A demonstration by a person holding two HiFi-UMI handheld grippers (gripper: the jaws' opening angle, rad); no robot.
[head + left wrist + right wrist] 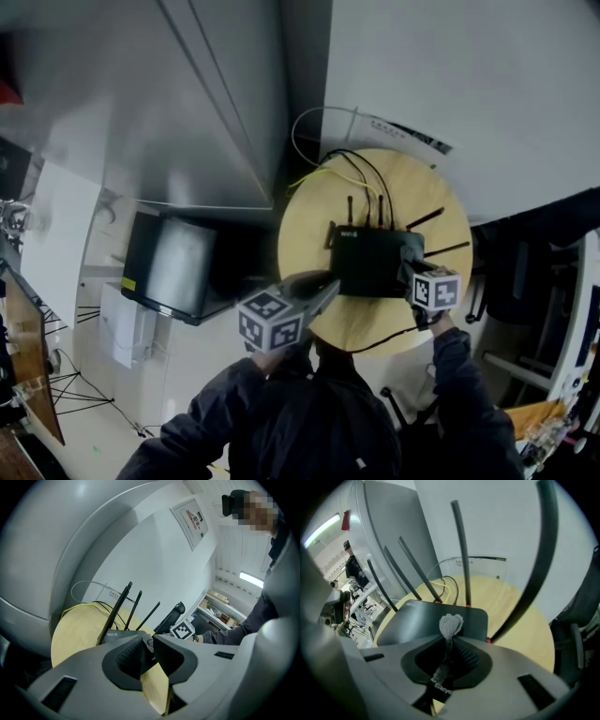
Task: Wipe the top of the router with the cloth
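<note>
The right gripper pinches the grey cloth, whose tuft pokes out over the black router top. The left gripper is closed narrowly on the router's near corner (antennas rising behind), on the round table.

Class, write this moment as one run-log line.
right gripper: shut on cloth over router top | left gripper: shut on router edge | router on round table

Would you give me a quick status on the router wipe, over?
Left hand-held gripper shut on near corner of black plastic router. Right hand-held gripper shut on small grey fuzzy cloth, at router top. Black antennas stand along far edge.
</note>
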